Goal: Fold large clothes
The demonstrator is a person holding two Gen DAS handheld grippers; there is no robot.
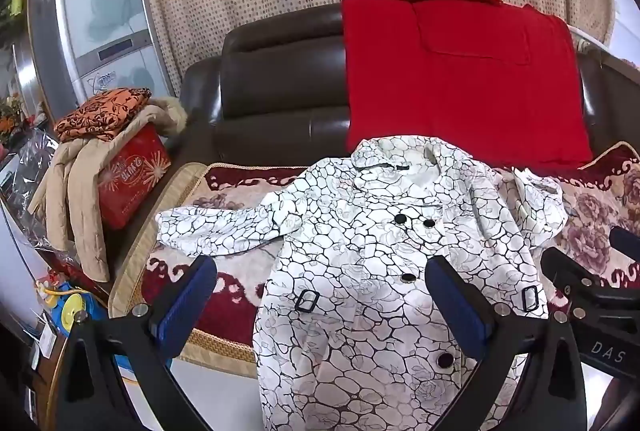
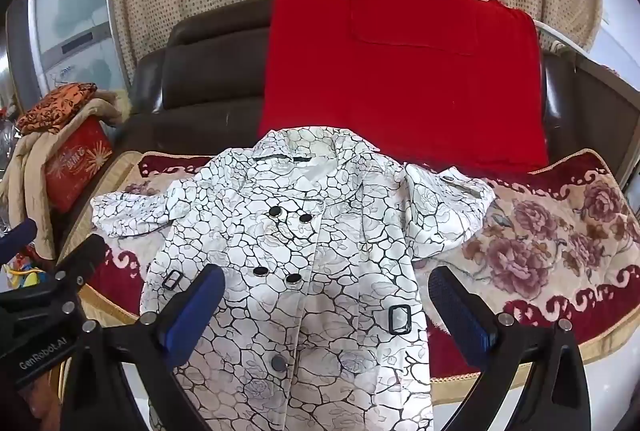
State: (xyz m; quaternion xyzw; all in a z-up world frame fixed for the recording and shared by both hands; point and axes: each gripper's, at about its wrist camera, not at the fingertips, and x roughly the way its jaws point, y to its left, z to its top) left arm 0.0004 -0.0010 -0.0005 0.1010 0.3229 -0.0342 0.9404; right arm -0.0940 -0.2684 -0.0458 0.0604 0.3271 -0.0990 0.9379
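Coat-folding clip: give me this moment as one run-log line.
stage: pre-grasp | white patterned coat: spread face-up on sofa, unfolded | left gripper: open, empty | right gripper: open, empty

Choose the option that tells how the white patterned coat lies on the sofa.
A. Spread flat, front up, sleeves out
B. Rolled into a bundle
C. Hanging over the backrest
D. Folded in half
A: the coat lies open on the sofa cover, buttons facing up, both sleeves spread sideways.

Both wrist views sit near the sofa's [image 1: 280, 79] front edge, looking forward and downward along their own jaws. They share the white patterned coat [image 1: 360, 271] and red blanket [image 2: 400, 71] — the left view reaches further towards the sofa's left end.
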